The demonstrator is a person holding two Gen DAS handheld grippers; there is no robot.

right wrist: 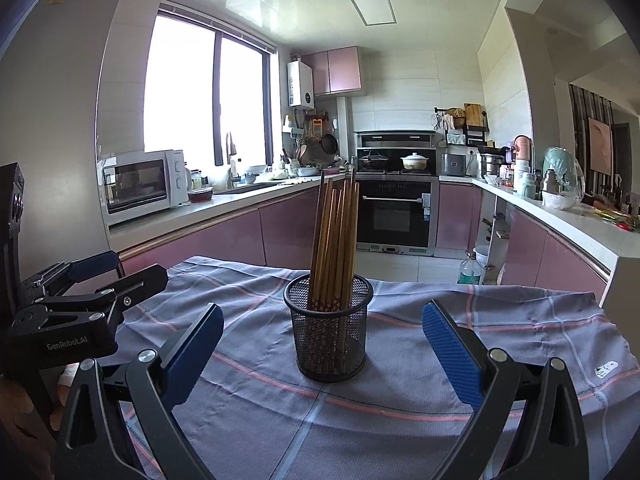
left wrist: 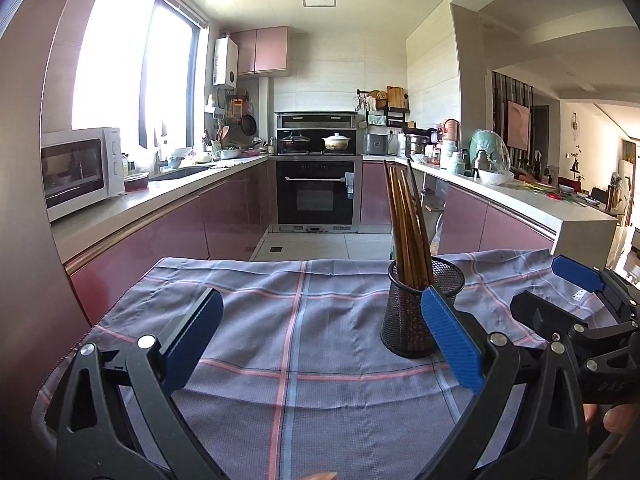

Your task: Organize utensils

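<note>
A black mesh cup point(right wrist: 330, 330) stands upright on the checked cloth point(right wrist: 400, 420) and holds several brown wooden chopsticks point(right wrist: 334, 240), their ends pointing up. My right gripper point(right wrist: 322, 348) is open and empty, its jaws wide on either side of the cup, a little short of it. In the left wrist view the cup point(left wrist: 408, 316) and chopsticks point(left wrist: 406, 220) are right of centre. My left gripper point(left wrist: 320, 344) is open and empty, with its right pad point(left wrist: 450, 338) in front of the cup's right side. The right gripper also shows in the left wrist view point(left wrist: 558, 284), and the left gripper in the right wrist view point(right wrist: 122, 266).
The cloth point(left wrist: 280, 360) covers a small table with its far edge toward the kitchen floor. Pink cabinets and counters run on both sides, with a microwave point(left wrist: 80, 170) at left and an oven point(left wrist: 316, 192) at the back. A plastic bottle point(right wrist: 470, 268) stands on the floor.
</note>
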